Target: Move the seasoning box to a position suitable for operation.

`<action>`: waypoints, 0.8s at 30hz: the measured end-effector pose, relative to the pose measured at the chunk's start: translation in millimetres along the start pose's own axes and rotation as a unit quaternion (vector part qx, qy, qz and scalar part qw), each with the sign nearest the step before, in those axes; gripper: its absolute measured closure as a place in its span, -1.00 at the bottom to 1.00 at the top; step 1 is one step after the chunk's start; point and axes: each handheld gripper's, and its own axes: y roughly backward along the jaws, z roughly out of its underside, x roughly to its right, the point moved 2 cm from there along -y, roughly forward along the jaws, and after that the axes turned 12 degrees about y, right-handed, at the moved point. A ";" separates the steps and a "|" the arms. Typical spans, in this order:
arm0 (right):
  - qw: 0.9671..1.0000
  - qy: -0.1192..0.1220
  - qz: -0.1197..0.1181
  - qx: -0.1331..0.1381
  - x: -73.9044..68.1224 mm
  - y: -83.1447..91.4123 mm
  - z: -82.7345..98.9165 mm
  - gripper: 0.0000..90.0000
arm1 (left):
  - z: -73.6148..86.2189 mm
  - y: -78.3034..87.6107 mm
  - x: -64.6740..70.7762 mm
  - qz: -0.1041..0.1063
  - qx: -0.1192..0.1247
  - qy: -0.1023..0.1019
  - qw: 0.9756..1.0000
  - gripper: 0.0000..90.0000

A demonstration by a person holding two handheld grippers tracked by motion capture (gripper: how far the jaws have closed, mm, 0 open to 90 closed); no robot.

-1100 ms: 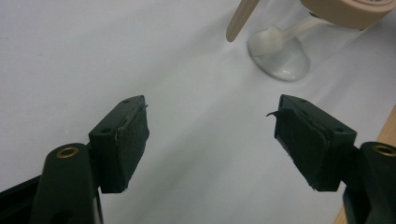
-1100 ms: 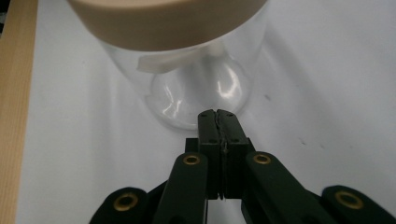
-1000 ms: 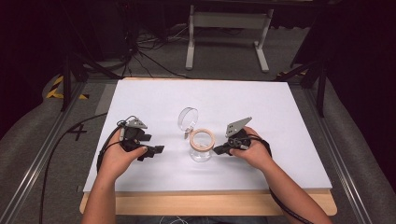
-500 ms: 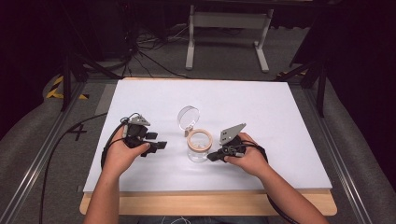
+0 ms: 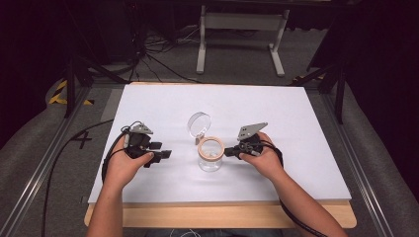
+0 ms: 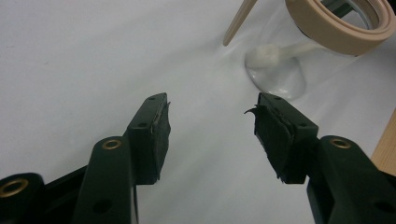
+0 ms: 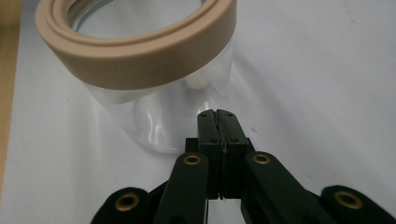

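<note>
High view: glass jar point(image 5: 210, 157) stands mid-surface point(image 5: 296, 123), lid point(image 5: 198, 123) flipped up; left tongs point(image 5: 165, 154) released and empty, right tongs point(image 7: 218, 116) clenched empty beside it; nothing yet grasped.

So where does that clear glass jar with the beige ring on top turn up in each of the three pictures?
High view: the clear glass jar with the beige rim stands mid-table, between the two grippers.
Left gripper view: top right corner, beyond the open fingers.
Right gripper view: upper left, just past the shut fingers.
Shared landmark: the beige rim on the white table cover.
</note>
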 end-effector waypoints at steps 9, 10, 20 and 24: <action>0.999 0.006 -0.034 -0.007 -15.9 -2.1 -2.9 1.00 | -1.7 -1.5 0.0 0.011 -0.001 0.004 1.000 0.00; 0.999 0.008 -0.037 -0.007 -18.8 -2.9 -4.0 1.00 | -1.7 -1.5 0.0 0.011 -0.001 0.004 1.000 0.02; 0.998 0.027 -0.058 -0.006 -34.8 -9.6 -11.9 1.00 | -5.9 -5.8 0.9 0.033 0.004 0.000 0.999 0.18; 0.998 0.027 -0.064 -0.001 -36.7 -3.6 -13.0 1.00 | -8.6 -7.6 1.4 0.033 0.011 -0.021 0.999 0.29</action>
